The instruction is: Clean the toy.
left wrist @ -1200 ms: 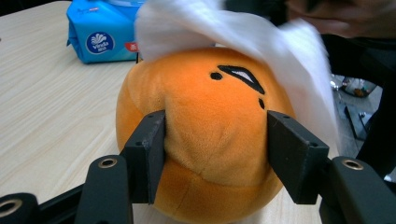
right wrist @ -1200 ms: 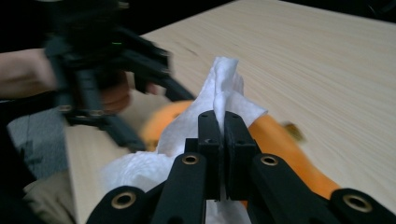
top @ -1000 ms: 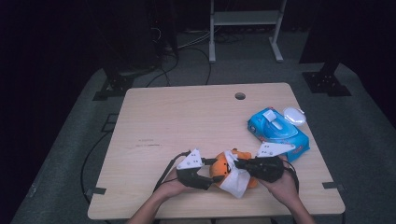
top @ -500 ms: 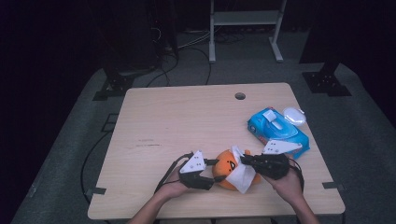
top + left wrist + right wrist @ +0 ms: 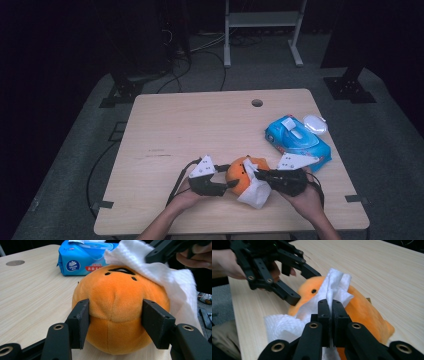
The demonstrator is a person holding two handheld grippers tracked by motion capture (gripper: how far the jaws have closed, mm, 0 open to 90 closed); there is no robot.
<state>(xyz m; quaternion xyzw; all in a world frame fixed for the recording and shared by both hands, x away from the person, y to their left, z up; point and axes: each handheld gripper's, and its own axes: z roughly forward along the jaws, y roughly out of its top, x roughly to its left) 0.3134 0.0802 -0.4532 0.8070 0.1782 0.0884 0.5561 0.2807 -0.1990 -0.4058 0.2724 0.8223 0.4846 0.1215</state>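
Orange plush toy (image 5: 117, 312) sits clamped between left tool (image 5: 115, 322) pads.

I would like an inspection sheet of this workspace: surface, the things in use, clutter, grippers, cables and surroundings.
Surface: light wooden table with a round hole near the far edge.
Job's things: round orange plush toy on the table; white paper wipe draped over its side.
Clutter: blue pack of wet wipes; small clear plastic lid just behind it.
Grippers: left gripper clamps the plush toy on both sides; its jaws were just moving. Right gripper is shut on the paper wipe.
Cables: black cable trails from the left gripper; more on the floor.
Surroundings: dark room, grey floor, white metal frame behind.
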